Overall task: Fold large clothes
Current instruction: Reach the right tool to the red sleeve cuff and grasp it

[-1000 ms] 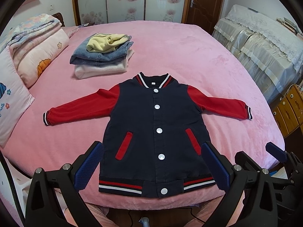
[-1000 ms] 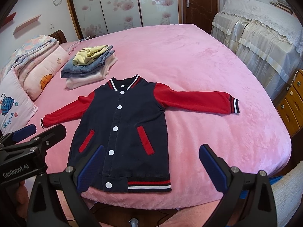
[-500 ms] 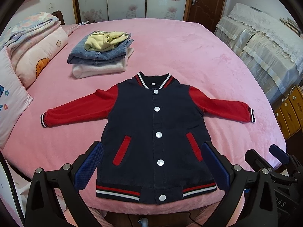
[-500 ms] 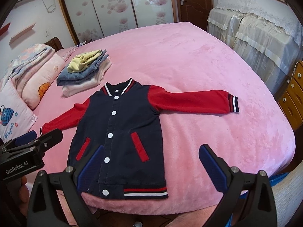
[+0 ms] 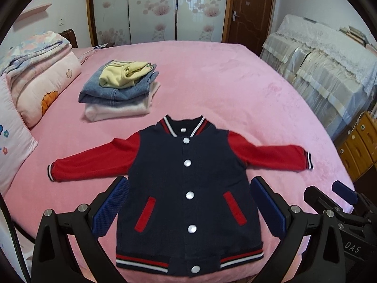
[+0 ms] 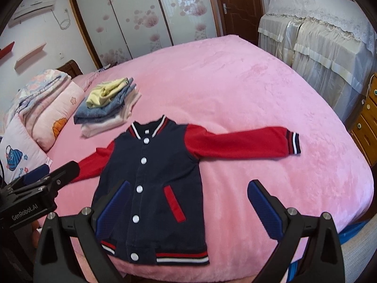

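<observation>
Two hand-held grippers hover at the near edge of a pink bed (image 5: 235, 75), both with blue-padded fingers spread wide and grasping nothing. The left hand-held gripper (image 5: 188, 208) frames the lower body of a child's varsity jacket (image 5: 188, 169), its pads to either side of the hem, above the fabric and not touching it. The right hand-held gripper (image 6: 188, 210) hangs just to the jacket's right, its left finger (image 6: 113, 208) over the navy front and its right finger over bare pink bedcover.

The jacket lies flat and face up near the foot of the bed, buttoned with white snaps, hem toward the cameras and collar pointing away. Its red sleeves (image 6: 238, 142) stretch out to both sides, striped cuffs at the ends.

Beyond the collar, to the left, sits a stack of folded clothes (image 5: 120, 89): a yellow piece on top, blue denim beneath, a pale garment at the bottom. Pillows and folded quilts (image 5: 40, 70) line the bed's left side. Behind the bed stand a floral sliding wardrobe (image 5: 153, 9) and a brown door (image 5: 249, 7); lace-covered furniture (image 6: 318, 23) fills the right.
</observation>
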{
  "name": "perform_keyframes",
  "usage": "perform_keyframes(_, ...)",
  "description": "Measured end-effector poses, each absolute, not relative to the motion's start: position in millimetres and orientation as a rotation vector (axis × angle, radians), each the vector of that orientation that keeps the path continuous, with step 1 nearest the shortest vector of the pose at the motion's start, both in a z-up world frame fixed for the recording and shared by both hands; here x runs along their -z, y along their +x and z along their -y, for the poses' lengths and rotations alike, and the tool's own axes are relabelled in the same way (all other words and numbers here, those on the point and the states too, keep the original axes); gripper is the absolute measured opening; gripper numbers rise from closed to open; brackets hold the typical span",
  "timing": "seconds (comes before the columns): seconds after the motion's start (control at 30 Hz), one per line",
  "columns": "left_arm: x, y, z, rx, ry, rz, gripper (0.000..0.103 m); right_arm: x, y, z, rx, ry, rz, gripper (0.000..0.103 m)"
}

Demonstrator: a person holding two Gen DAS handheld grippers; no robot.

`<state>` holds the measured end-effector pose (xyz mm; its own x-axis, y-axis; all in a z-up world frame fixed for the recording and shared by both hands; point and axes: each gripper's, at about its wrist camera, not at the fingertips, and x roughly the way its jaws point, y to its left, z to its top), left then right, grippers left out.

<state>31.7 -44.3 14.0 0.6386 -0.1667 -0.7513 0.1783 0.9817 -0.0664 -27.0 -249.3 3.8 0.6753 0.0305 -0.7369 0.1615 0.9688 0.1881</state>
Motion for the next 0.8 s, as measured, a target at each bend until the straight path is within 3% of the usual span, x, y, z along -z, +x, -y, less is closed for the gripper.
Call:
perform_keyframes(0.43, -31, 86, 94, 0.275, 0.050, -0.800, 0.102, -22, 7, 289, 0.163, 0.212, -0.726, 0.100)
perform_keyframes(0.8, 7, 137, 161, 0.257, 0.126, -0.741, 0.102, 22, 39, 387, 0.278, 0.346, -0.783, 0.098)
